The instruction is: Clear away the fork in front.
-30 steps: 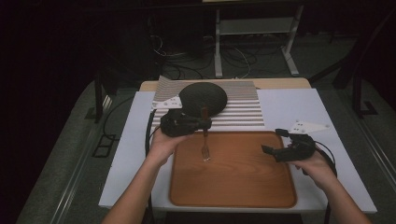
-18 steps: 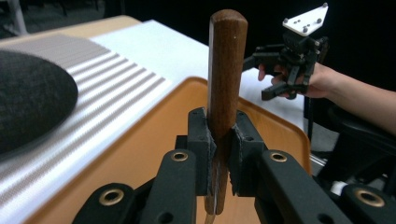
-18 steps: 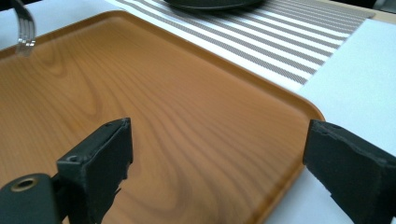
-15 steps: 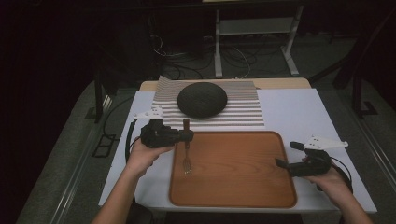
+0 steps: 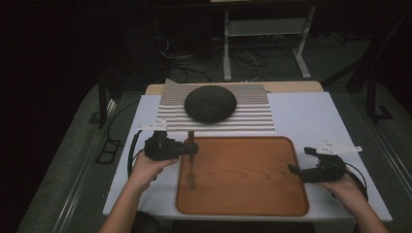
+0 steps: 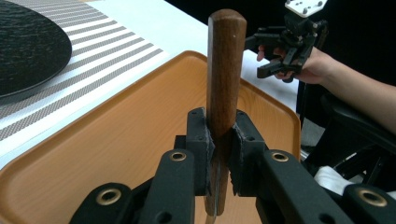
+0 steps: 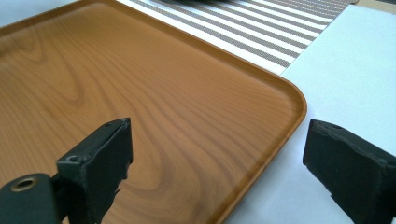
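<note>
My left gripper [image 5: 190, 148] is shut on a fork [image 5: 191, 171] with a brown wooden handle, over the left part of the wooden tray [image 5: 243, 199]. The handle end points toward the striped mat and the metal end toward the person. In the left gripper view the pads [image 6: 201, 135] clamp the handle [image 6: 226, 60] near its lower end, above the tray [image 6: 116, 140]. My right gripper [image 5: 297, 171] stands open at the tray's right edge. In the right gripper view its jaws [image 7: 219, 154] straddle the tray's rim [image 7: 285, 116] with nothing between them.
A dark round plate [image 5: 210, 103] lies on a striped mat [image 5: 257, 116] behind the tray, all on a white table top [image 5: 306, 111]. Cables trail from both grippers. Dark floor and a metal stand [image 5: 228, 43] lie beyond the table.
Both hands have drawn back toward the person and apart. The left gripper carried the fork from the tray's middle to its left part. The right gripper moved out to the tray's right edge.
</note>
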The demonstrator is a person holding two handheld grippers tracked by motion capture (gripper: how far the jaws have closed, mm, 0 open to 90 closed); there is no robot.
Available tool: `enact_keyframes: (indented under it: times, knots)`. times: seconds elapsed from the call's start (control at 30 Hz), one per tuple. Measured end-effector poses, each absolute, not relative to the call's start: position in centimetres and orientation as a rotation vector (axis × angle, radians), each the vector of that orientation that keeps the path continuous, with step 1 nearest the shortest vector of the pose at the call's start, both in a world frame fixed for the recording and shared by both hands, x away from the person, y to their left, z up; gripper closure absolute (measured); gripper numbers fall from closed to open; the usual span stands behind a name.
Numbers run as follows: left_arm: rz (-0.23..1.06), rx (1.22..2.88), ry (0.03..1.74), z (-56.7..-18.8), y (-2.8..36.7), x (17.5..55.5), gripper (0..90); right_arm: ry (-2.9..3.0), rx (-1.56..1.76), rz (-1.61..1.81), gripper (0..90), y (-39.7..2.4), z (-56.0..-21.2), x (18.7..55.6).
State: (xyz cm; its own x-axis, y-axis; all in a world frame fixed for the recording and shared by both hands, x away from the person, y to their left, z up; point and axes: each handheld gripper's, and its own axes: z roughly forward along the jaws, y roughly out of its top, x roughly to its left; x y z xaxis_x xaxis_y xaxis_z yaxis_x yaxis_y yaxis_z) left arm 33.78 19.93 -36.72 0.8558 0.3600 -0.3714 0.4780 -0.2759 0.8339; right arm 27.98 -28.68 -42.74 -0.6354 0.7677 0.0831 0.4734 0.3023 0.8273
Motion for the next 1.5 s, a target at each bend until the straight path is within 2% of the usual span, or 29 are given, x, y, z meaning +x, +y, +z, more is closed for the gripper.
enact_keyframes:
  times: [0.43,1.03,1.23,1.5]
  knots:
    - [-0.179,1.903,0.719,-40.1,17.1,37.3,76.3,2.235,1.105,1.216,7.8,-28.6,-42.7,28.3]
    - [-0.263,2.034,0.833,-44.5,15.2,38.3,73.8,2.273,1.047,1.199,7.7,-27.7,-42.8,28.4]
    - [-0.213,2.080,0.856,-44.9,15.2,38.4,69.4,2.267,1.054,1.200,7.6,-27.8,-42.8,28.4]
    - [-0.164,2.058,0.865,-44.4,15.6,38.4,66.7,2.266,1.058,1.203,7.5,-28.1,-42.9,28.3]
